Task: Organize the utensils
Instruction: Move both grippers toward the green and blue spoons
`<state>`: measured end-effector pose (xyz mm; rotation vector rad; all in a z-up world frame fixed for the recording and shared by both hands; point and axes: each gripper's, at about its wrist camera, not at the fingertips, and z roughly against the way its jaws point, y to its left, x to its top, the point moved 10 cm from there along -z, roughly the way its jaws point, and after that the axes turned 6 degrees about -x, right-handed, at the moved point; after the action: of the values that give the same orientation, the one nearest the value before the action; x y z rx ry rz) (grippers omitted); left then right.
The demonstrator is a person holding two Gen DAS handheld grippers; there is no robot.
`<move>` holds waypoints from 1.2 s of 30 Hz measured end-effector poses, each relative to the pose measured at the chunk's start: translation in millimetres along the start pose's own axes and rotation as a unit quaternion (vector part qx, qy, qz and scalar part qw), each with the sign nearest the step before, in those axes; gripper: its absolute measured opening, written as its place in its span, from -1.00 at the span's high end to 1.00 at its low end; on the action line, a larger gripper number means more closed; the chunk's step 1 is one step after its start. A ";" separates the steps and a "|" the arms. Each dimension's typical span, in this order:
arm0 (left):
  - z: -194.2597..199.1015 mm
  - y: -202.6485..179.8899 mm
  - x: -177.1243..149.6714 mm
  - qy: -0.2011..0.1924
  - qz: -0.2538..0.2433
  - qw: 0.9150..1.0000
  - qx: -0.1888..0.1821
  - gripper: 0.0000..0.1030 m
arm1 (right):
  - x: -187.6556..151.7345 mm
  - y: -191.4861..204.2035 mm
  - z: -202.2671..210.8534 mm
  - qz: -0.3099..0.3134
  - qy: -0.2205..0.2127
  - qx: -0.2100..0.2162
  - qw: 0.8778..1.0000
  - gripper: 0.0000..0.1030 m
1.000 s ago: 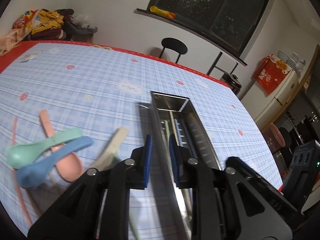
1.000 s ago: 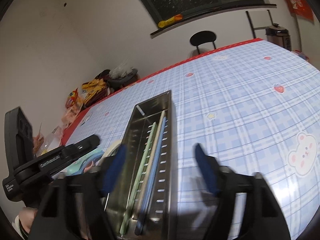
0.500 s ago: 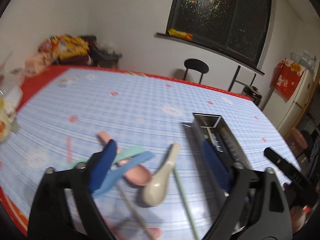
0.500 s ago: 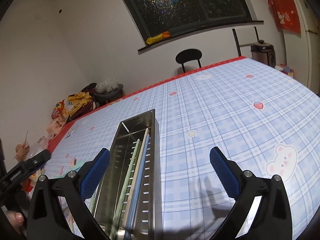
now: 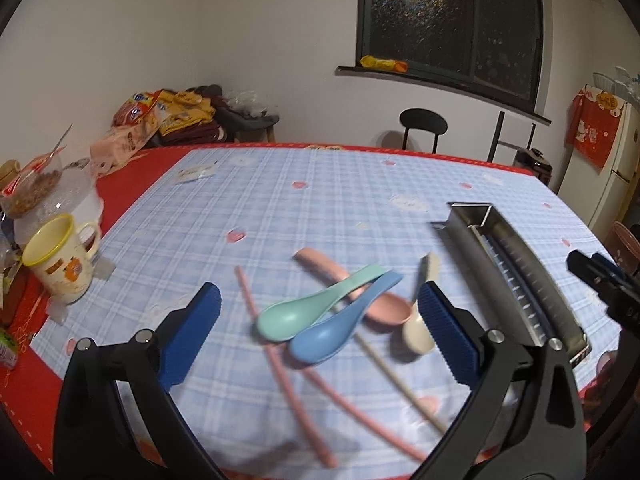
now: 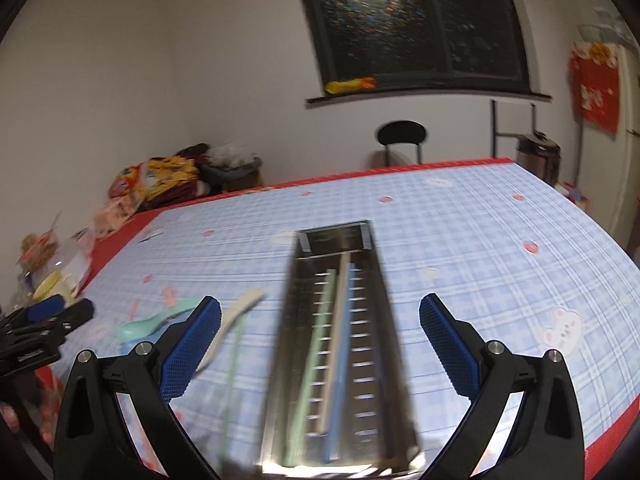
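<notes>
A second ago the left gripper (image 5: 319,311) was squeezed nearly shut right over the metal tray (image 5: 520,280), and now it has swung away to the left and its jaws are opening wide, with nothing held between them. That likely means it just dropped a stick into the tray and is coming back for more. Going from left to right on the checked tablecloth (image 5: 280,200), there is a yellow mug (image 5: 60,264) with a round rim, then two long, thin pink chopsticks (image 5: 280,364) lying loose, then a smooth mint green spoon (image 5: 316,304) resting on a blue spoon (image 5: 344,320), a pink spoon (image 5: 360,292) under them, and a cream spoon (image 5: 420,320) with a cream chopstick (image 5: 400,376) beside it. All look like hard, shiny plastic. Next comes the tray, long, narrow and shiny like a mirror, with small slots in its floor. Inside it lie a green stick (image 6: 316,364), a cream stick (image 6: 336,344) and a blue stick (image 6: 347,360), side by side. The right gripper (image 6: 319,344) hangs over the tray with its blue bumpy pads (image 6: 448,344) spread wide and holding nothing. Lots of pieces are still outside the tray, so the job looks far from done.
</notes>
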<state>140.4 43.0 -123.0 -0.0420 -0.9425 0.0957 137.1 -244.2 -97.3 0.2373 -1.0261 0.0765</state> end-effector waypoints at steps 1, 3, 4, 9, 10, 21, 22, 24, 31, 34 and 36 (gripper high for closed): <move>-0.1 6.2 -3.8 0.005 0.002 1.000 0.003 -0.89 | -0.5 7.7 2.5 0.006 0.001 0.012 1.000 -0.89; 3.1 19.8 -10.2 0.009 0.009 1.000 0.000 -0.89 | -2.5 23.4 6.7 0.018 0.007 0.026 0.999 -0.89; 5.2 28.9 -14.0 0.009 0.015 1.000 -0.001 -0.89 | -3.1 28.8 7.8 0.021 0.008 0.028 0.999 -0.89; 10.0 57.6 -27.6 0.012 0.025 1.000 -0.005 -0.89 | -12.2 60.9 10.3 0.045 0.029 0.056 0.997 -0.89; 9.9 62.3 -31.1 0.014 0.027 0.999 -0.011 -0.89 | -15.4 65.9 10.4 0.047 0.036 0.060 0.996 -0.89; 0.1 74.9 -27.6 0.023 0.032 0.996 -0.079 -0.89 | -42.3 96.7 0.2 0.049 0.099 0.078 0.991 -0.89; -0.7 75.8 -24.3 0.021 0.031 0.996 -0.084 -0.89 | -40.2 96.8 -0.1 0.049 0.097 0.078 0.991 -0.89; -4.2 75.9 -15.7 0.015 0.025 0.995 -0.093 -0.89 | -35.1 97.2 -1.8 0.042 0.099 0.087 0.990 -0.88; -41.3 50.1 7.2 0.038 -0.002 0.987 -0.159 -0.89 | -30.8 88.8 -16.0 -0.003 0.123 0.093 0.988 -0.52; -54.6 32.7 17.5 0.044 -0.028 0.983 -0.178 -0.89 | -33.3 87.9 -26.0 -0.014 0.140 0.087 0.986 -0.36; -63.7 23.9 31.1 0.031 -0.042 0.980 -0.192 -0.89 | -34.6 90.7 -30.3 -0.015 0.147 0.090 0.985 -0.34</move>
<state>208.6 70.3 -137.2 -0.3606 -0.8874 -0.1669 128.8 -147.3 -127.3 0.3950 -0.7216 0.1721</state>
